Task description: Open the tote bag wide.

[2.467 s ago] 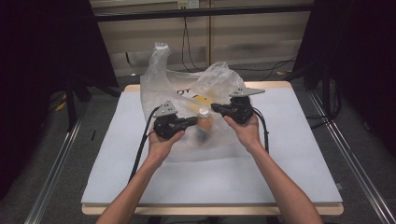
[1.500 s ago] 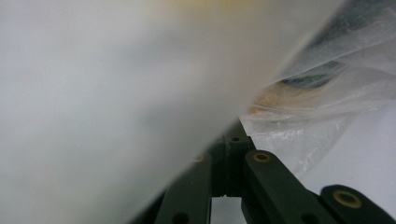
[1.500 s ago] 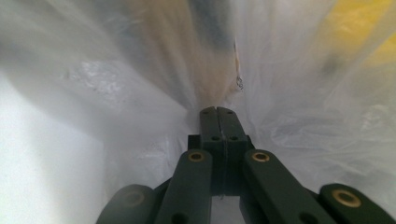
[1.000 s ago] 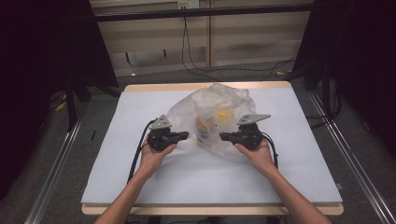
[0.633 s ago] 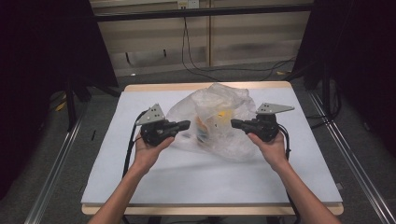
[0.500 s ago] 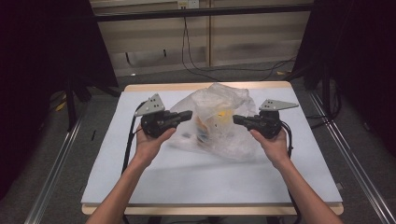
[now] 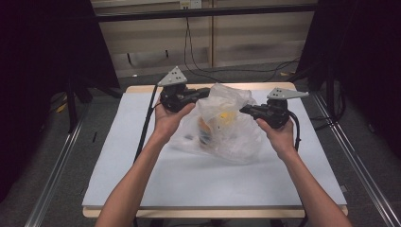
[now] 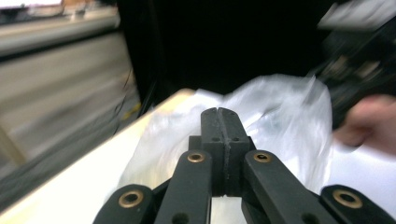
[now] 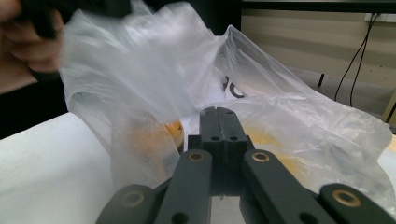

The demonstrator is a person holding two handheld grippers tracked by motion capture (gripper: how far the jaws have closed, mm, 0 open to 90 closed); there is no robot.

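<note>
1. My left gripper (image 7: 204, 91) has its jaws pressed flat together, no gap between the pads; in the left gripper view (image 8: 219, 112) the tips meet right at the film of the plastic bag (image 7: 222, 124), yet whether a fold is pinched there I cannot tell.
2. My right gripper (image 7: 246, 110) is likewise closed tight, jaw against jaw; in the right gripper view (image 9: 218, 111) the tips sit against the bag (image 9: 187, 88), and a held fold is beyond what I can make out.
3. The two grippers point inward at each other, left one at the bag's far-left top, right one at its right side; the bag bulges between them.
4. The bag is clear and crumpled; orange and dark things show blurred through it.
5. Its bottom rests on the white table top (image 7: 142, 156), about the middle, toward the far edge.
</note>
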